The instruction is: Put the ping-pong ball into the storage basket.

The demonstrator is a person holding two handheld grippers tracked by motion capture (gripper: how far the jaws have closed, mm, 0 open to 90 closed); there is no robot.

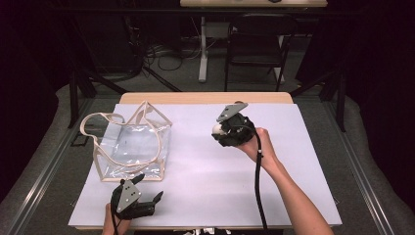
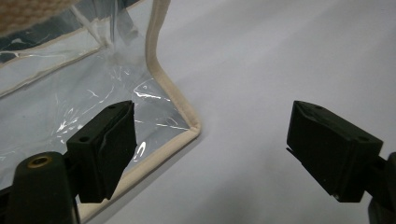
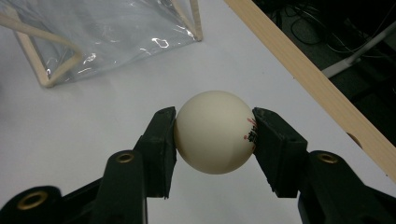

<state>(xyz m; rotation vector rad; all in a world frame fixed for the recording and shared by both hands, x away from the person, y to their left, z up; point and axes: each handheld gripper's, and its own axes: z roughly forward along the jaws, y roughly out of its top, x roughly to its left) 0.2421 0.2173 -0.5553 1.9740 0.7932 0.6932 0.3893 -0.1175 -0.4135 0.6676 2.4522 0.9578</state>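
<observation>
Right hand-held gripper [image 3: 214,133] has its jaws clamped on a cream ball [image 3: 215,132] — pads pressing both sides, small red and black print showing by one pad. In the high view it hangs above the white tabletop [image 1: 205,171], just past centre toward one o'clock. Left hand-held gripper [image 2: 212,149] gapes wide with nothing between its jaws, down at seven o'clock. Just beyond it, at nine o'clock, lies the clear bag [image 1: 132,147] with beige trim — one pad sits over its near corner.
</observation>
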